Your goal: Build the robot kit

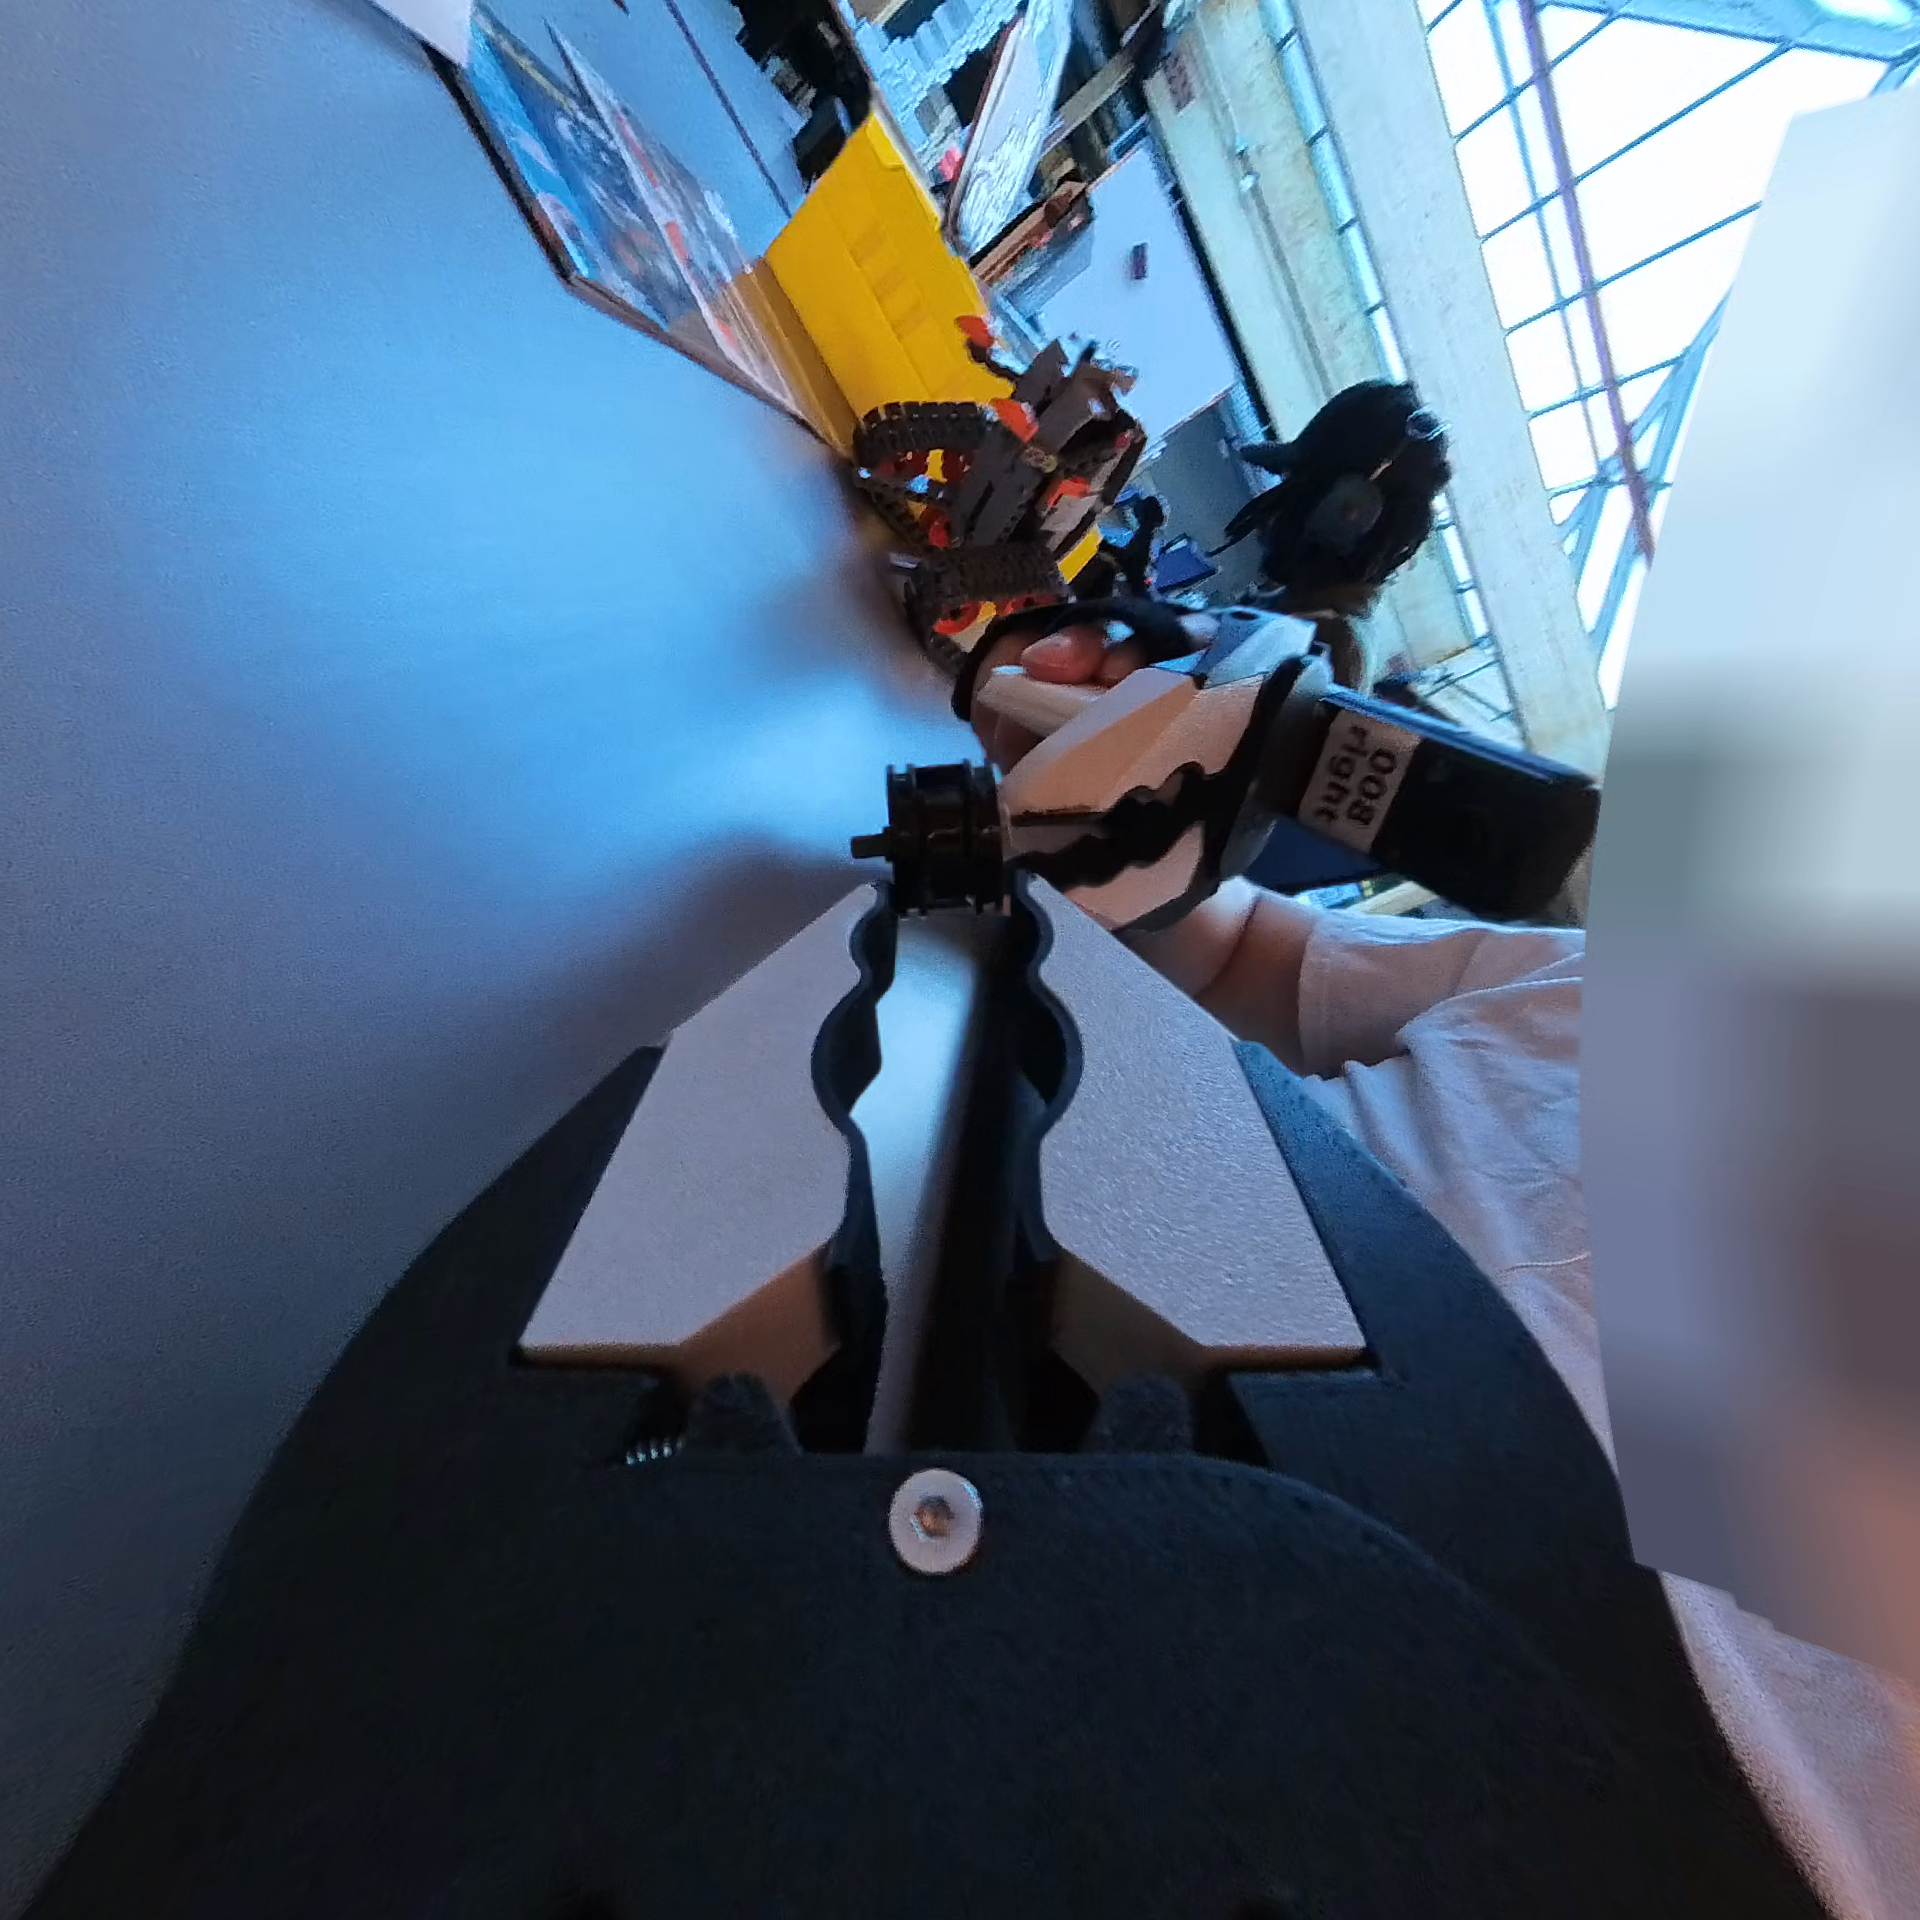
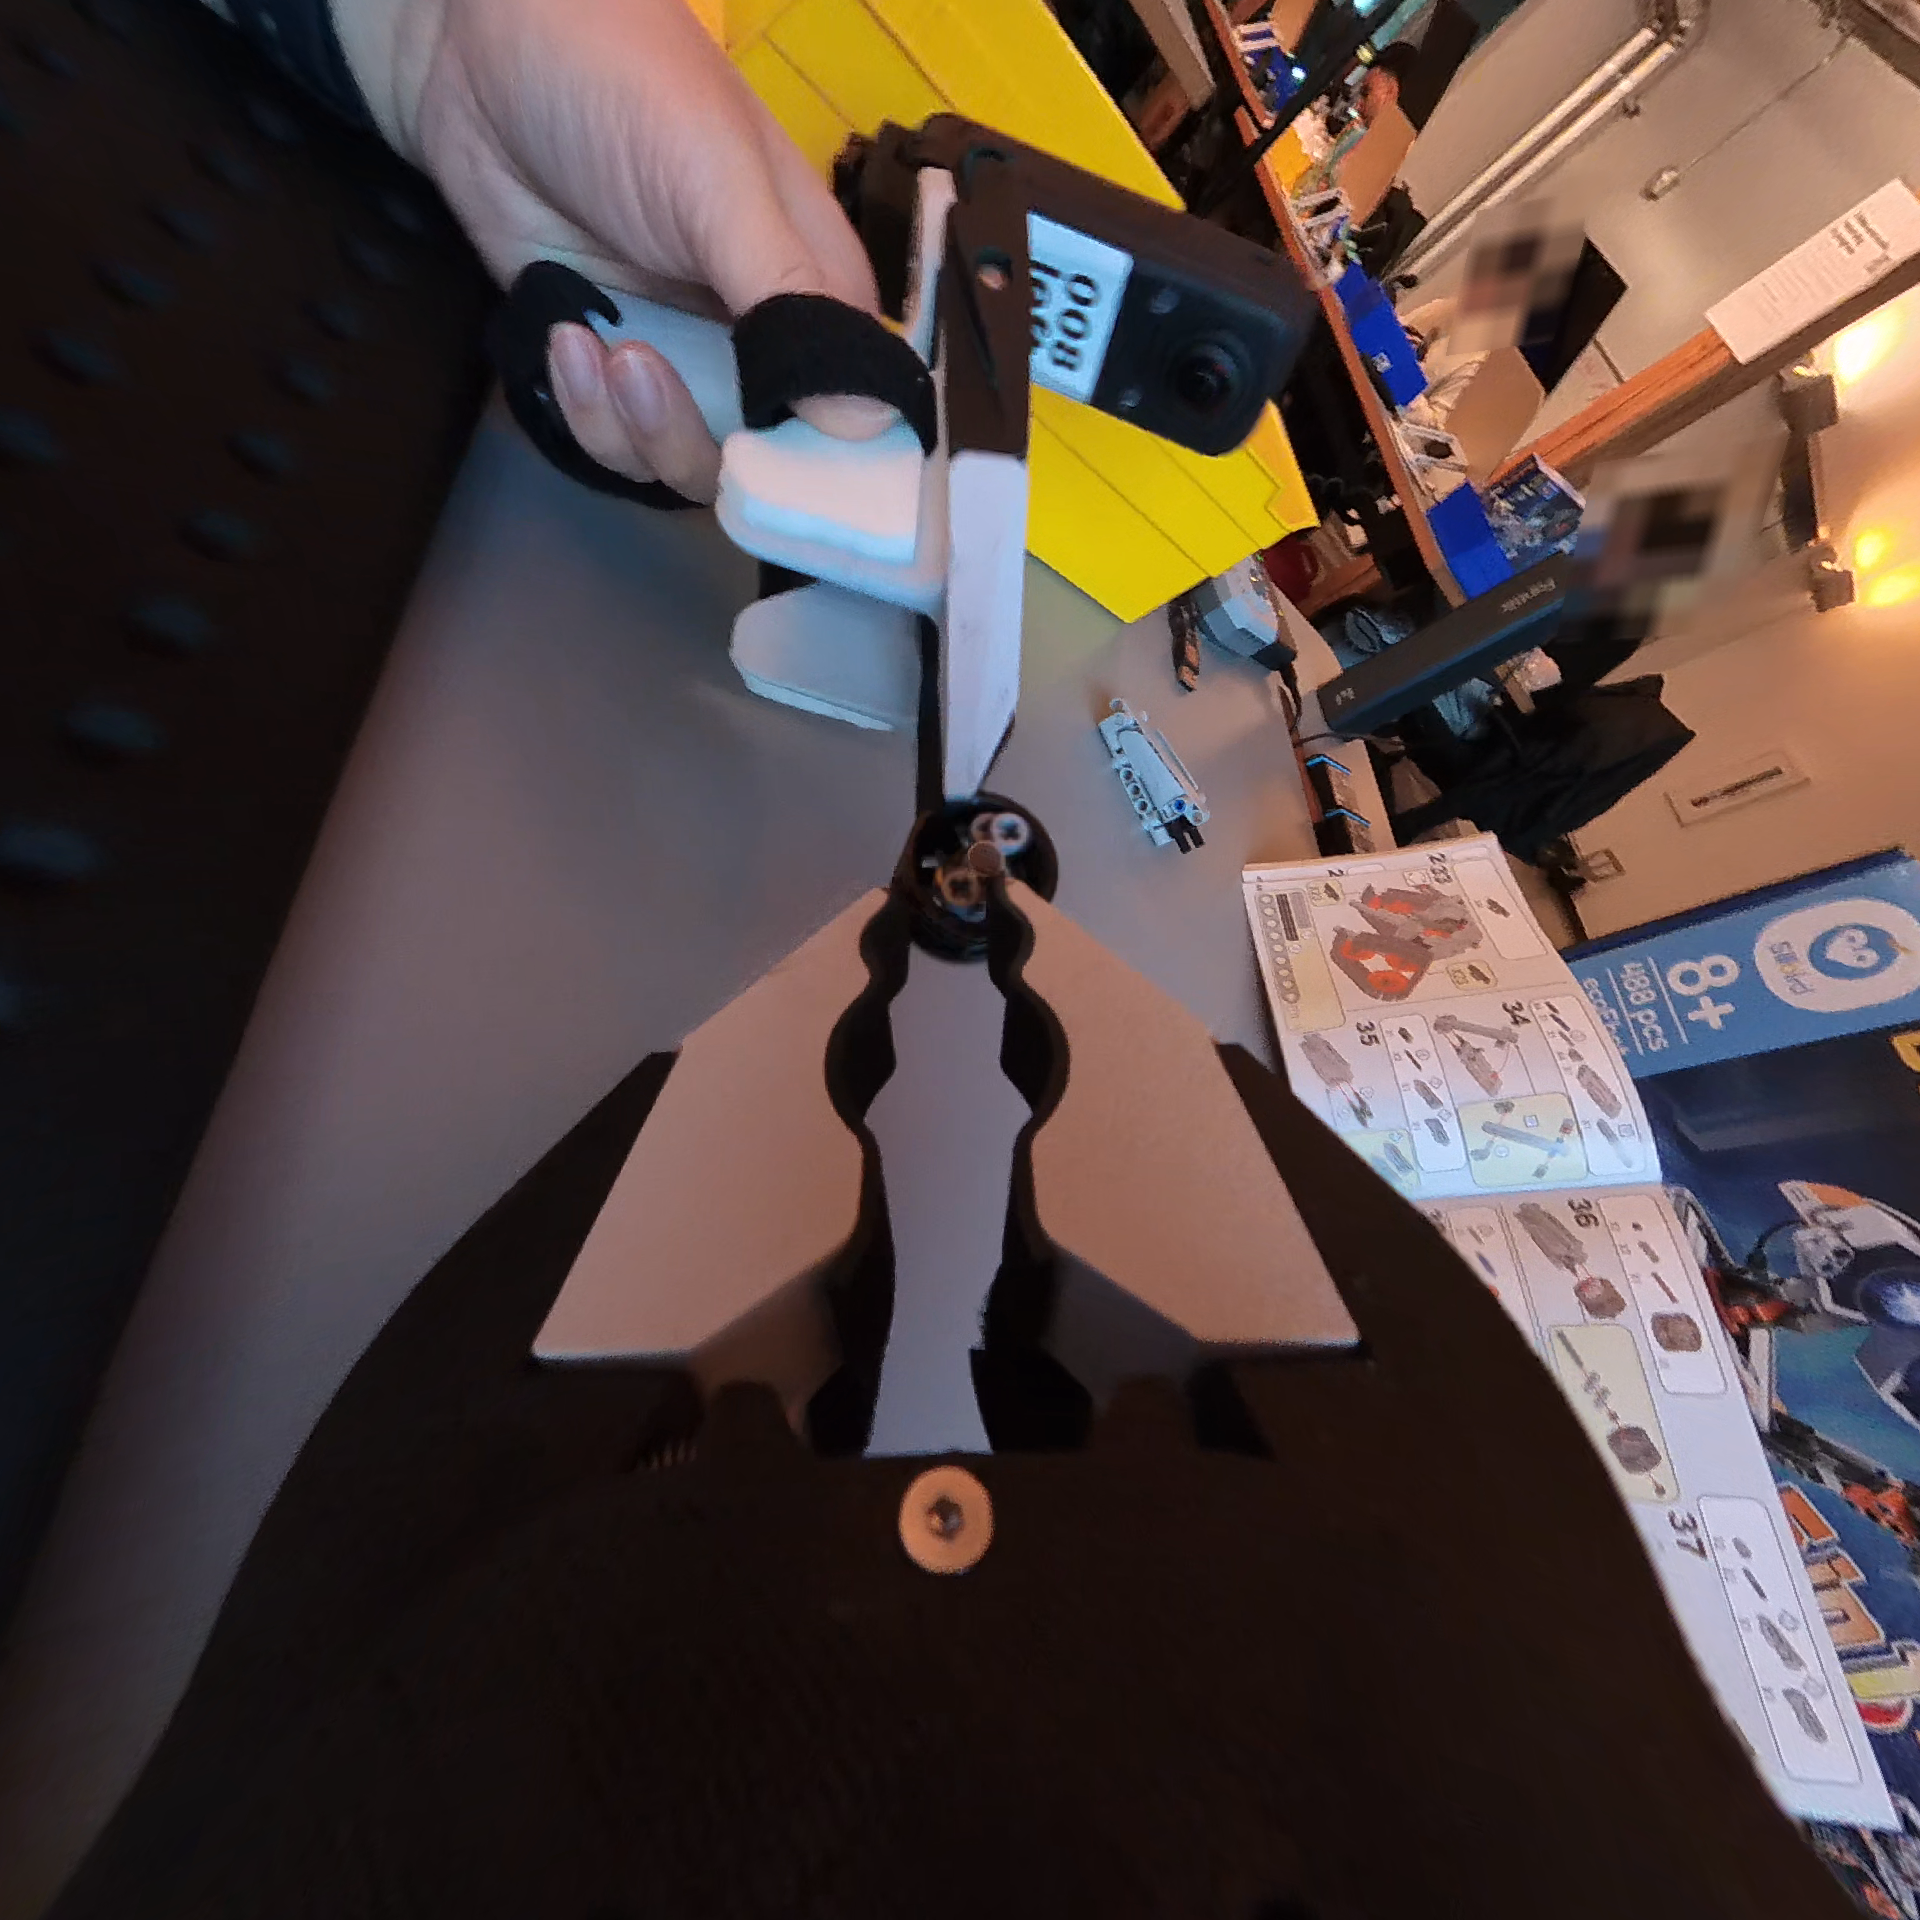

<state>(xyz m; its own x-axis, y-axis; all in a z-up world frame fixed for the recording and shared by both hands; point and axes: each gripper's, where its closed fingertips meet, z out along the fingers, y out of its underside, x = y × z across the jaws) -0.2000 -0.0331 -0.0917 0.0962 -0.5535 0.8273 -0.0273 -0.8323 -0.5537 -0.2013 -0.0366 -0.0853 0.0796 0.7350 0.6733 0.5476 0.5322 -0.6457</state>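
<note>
- Left gripper (image 1: 943, 896) is clamping its fingertips on a small black wheel hub (image 1: 941, 837), holding it above the grey table (image 1: 364, 727).
- Right gripper (image 2: 958, 902) is pinching the same hub (image 2: 975, 875) from the opposite side, tips meeting nose to nose.
- Instruction booklet (image 2: 1475, 1091) is lying just right of the right gripper.

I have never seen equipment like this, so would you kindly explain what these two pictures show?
There is no robot here: a person holds a hand-operated claw in each hand, each carrying a camera that looks along its two fingers. One picture comes from the left claw, the other from the right claw. Both claws pinch the same small black wheel-like part from opposite sides, above a grey table. On the table lie an open instruction booklet, a blue toy box, a small grey brick piece, a yellow bin and a half-built tracked model.
</note>
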